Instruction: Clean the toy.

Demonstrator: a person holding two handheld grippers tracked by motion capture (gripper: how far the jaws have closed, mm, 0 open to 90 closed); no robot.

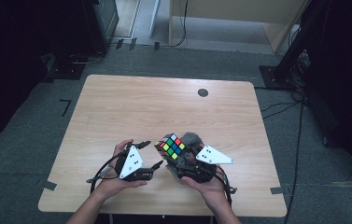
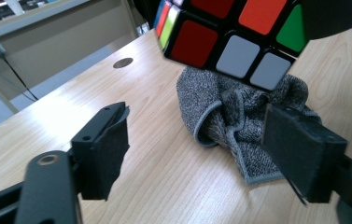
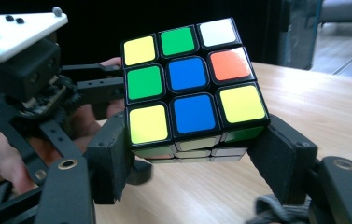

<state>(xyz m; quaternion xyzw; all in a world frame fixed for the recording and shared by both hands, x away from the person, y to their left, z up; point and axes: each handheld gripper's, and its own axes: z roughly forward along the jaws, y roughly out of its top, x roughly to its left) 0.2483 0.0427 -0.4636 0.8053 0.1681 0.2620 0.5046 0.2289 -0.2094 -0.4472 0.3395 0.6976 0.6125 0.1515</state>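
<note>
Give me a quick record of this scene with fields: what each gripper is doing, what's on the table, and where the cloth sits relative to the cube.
right gripper: shut on the puzzle cube, held above the table
left gripper: open, nothing between the jaws, pointed toward the grey cloth
grey cloth: crumpled on the wooden table, under and just behind the cube
cube faces seen: mixed colours, not solved
table extras: dark round spot near the far edge
</note>
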